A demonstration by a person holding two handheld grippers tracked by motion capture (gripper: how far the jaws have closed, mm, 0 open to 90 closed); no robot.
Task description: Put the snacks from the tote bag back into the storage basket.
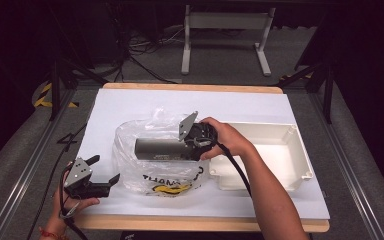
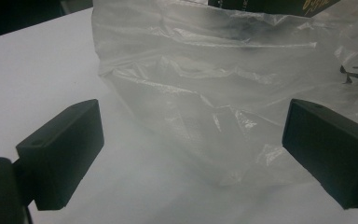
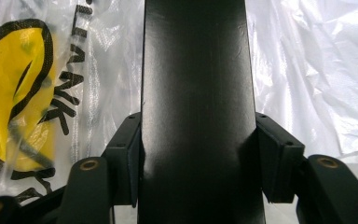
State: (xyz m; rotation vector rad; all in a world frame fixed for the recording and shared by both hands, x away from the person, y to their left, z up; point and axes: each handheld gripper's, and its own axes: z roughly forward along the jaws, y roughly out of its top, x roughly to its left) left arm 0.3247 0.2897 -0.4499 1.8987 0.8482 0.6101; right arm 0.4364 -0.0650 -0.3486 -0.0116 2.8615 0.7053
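A long dark box (image 1: 157, 147) lies level over the mouth of a clear plastic bag (image 1: 150, 175) printed with a yellow face and black letters. My right gripper (image 1: 187, 146) is shut on the box's right end; in the right gripper view both pads press the sides of the box (image 3: 196, 70), with the bag (image 3: 307, 70) beneath. My left gripper (image 1: 104, 170) stands open at the bag's left edge, near the table's front. In the left gripper view its jaws (image 2: 196, 140) are wide apart with crumpled bag (image 2: 214, 84) ahead of them and nothing gripped.
A white rectangular tray (image 1: 300, 165) sits right of the bag, with nothing in it. A white sheet (image 1: 130, 100) covers the wooden table. Behind the table stand a white desk frame (image 1: 225, 40) and cables on the floor.
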